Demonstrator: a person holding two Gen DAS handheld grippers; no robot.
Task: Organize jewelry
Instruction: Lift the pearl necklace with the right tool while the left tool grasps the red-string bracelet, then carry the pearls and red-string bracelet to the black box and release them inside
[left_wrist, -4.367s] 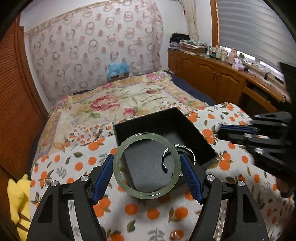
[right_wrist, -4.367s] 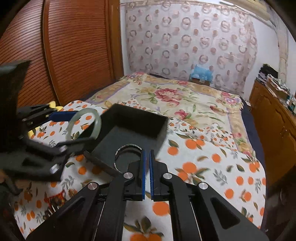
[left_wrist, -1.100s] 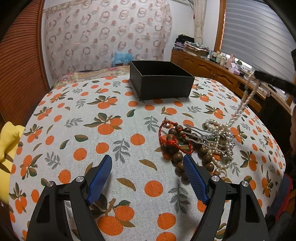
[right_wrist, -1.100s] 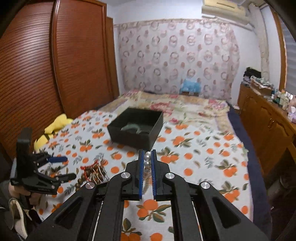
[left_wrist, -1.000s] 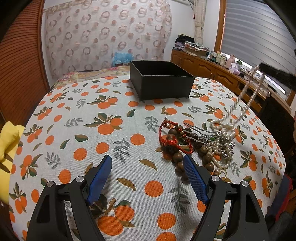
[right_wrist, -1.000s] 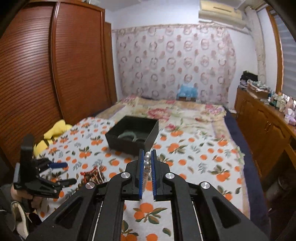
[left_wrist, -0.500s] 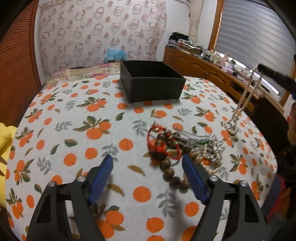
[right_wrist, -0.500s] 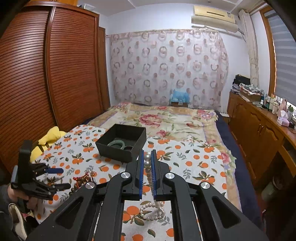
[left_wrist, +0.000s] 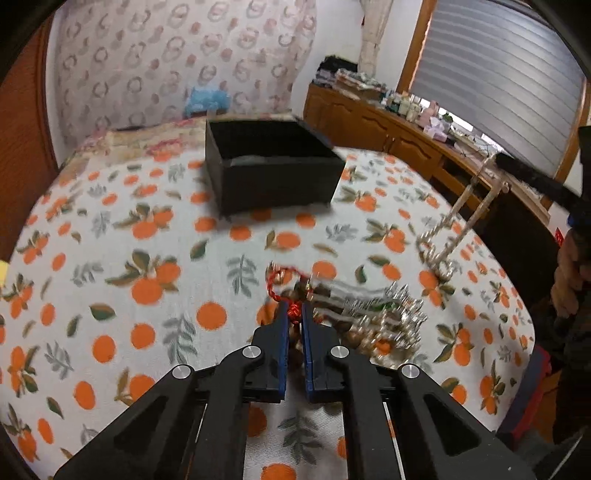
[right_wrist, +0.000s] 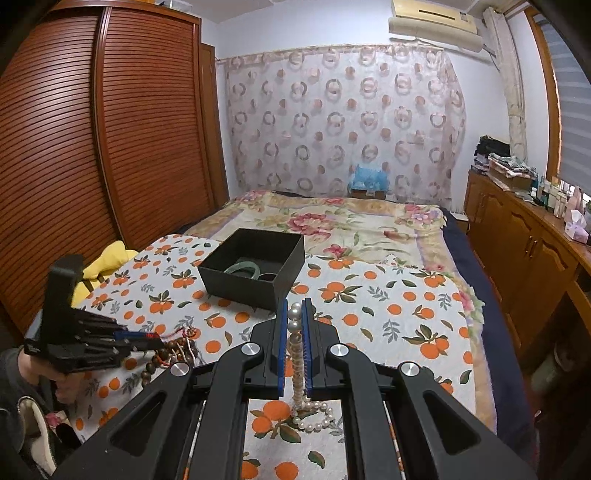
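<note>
Since half a second ago, the left claw (left_wrist: 294, 314) has dropped to the jewelry pile (left_wrist: 354, 314) and closed from wide open onto the red cord (left_wrist: 282, 286), which it now pinches at the pile's near edge on the table (left_wrist: 110, 266). Brown beads (right_wrist: 162, 356) lie in the same heap beside blurred silvery pieces. Higher than before, the right claw (right_wrist: 294, 314) grips the pearl strand (right_wrist: 297, 354), whose loop hangs clear above the cloth, off to the right of the pile. Behind the pile stands the black box (right_wrist: 255, 271), open, with the green bangle (right_wrist: 242, 269) lying inside it.
</note>
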